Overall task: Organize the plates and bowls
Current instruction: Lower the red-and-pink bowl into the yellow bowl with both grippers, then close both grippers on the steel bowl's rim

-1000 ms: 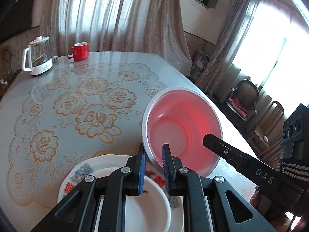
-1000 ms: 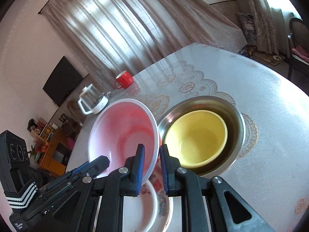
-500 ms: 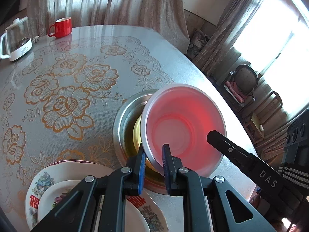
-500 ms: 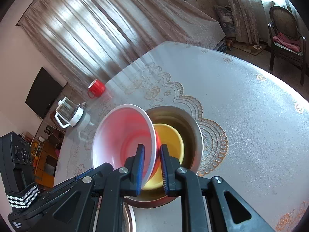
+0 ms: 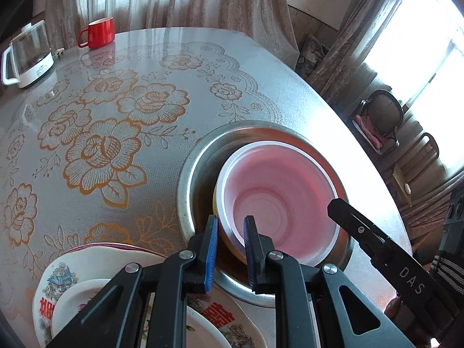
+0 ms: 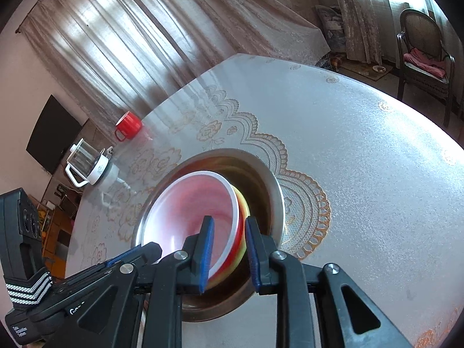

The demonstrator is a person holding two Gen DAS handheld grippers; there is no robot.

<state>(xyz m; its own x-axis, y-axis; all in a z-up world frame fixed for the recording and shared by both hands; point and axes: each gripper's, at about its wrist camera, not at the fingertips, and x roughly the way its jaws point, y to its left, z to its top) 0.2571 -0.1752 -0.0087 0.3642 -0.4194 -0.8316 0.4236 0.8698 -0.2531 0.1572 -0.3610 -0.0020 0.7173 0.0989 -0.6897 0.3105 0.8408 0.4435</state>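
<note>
Light, stiff, slick pink plastic bowl (image 5: 278,200) nested in yellow bowl (image 6: 243,203); left tongs (image 5: 229,243) pinching near rim, right tongs (image 6: 229,253) just eased, straddling opposite rim

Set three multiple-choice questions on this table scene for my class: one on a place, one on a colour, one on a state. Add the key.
1. Where does the round pink plastic bowl sit?
A. On the flowered plates
B. Inside the round yellow bowl in the wide steel basin
C. On a chair

2. What colour is the handled mug beside the glass kettle with the white base?
A. Blue
B. Red
C. Green

3. How does that mug stand?
A. Upright
B. On its side
C. Upside down

Key:
1 B: the pink rim lies within the yellow rim, and both sit in the basin.
2 B: its body and handle are plainly red.
3 A: its open mouth faces up, with the base on the table.
</note>
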